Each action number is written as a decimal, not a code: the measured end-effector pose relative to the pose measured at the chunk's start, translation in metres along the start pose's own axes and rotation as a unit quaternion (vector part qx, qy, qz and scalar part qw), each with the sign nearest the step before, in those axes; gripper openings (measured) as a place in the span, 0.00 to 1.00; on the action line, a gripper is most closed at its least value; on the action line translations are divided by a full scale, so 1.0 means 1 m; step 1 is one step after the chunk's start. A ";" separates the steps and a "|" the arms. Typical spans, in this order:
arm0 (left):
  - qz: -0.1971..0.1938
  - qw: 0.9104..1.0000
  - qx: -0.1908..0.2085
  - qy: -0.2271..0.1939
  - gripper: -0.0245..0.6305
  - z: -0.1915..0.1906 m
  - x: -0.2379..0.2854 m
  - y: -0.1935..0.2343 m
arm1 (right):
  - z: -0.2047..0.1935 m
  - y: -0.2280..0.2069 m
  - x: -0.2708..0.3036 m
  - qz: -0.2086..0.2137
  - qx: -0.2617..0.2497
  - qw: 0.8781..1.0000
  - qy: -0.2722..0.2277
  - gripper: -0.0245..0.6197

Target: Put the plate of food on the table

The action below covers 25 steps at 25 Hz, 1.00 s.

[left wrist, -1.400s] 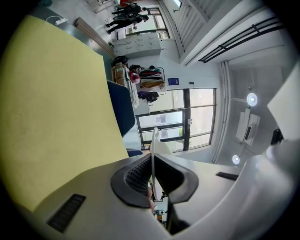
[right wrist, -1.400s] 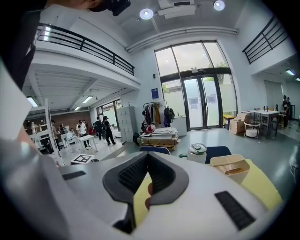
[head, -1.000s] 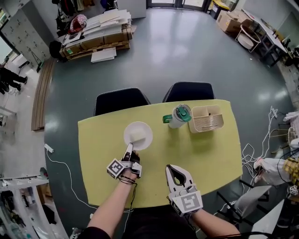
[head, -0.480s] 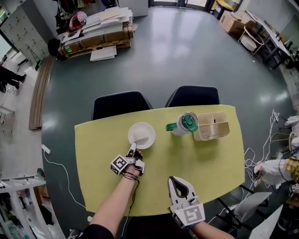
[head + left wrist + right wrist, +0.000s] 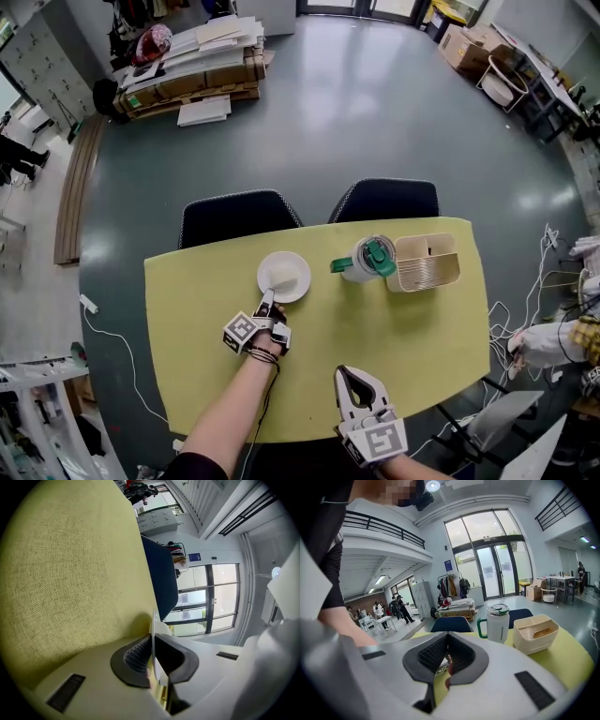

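Note:
A white plate with a pale piece of food lies on the yellow table, left of the middle. My left gripper is shut on the plate's near rim. In the left gripper view the thin rim runs edge-on between the jaws of the left gripper, close over the table top. My right gripper hovers near the table's front edge, shut with nothing in it. In the right gripper view the right gripper has its jaws meeting at the tips.
A white lidded mug with a green handle stands right of the plate, next to a cream basket. The right gripper view shows the mug and basket too. Two dark chairs stand at the far edge.
The left gripper and the plate have shifted a little farther from the near edge. The right gripper has drawn back slightly toward me. Both grips look the same.

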State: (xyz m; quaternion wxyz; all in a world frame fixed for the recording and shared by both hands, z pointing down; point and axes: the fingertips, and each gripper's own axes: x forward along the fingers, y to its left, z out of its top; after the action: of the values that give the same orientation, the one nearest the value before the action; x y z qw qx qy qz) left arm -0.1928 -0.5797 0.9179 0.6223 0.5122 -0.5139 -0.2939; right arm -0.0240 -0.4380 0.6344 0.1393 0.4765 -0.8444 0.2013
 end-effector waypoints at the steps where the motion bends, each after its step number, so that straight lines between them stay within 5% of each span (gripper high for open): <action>1: 0.009 1.000 -0.003 -0.001 0.07 0.000 0.001 0.001 | 0.001 -0.002 0.001 -0.006 0.002 1.000 0.002 0.05; 9: 0.076 0.996 -0.040 -0.014 0.07 0.004 0.008 0.007 | 0.006 -0.001 0.003 -0.004 0.001 1.000 0.000 0.05; 13: 0.111 0.993 -0.027 -0.018 0.12 0.005 0.008 0.008 | 0.001 0.000 0.003 -0.001 0.004 1.000 -0.001 0.05; 25: 0.167 0.985 0.001 -0.047 0.44 0.008 0.002 -0.005 | -0.003 -0.011 -0.009 -0.032 0.015 0.999 0.003 0.05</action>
State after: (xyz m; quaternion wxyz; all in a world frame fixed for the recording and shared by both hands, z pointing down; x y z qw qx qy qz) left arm -0.1986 -0.5853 0.9134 0.6373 0.4050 -0.6212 -0.2095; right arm -0.0099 -0.4345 0.6356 0.1412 0.5047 -0.8252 0.2106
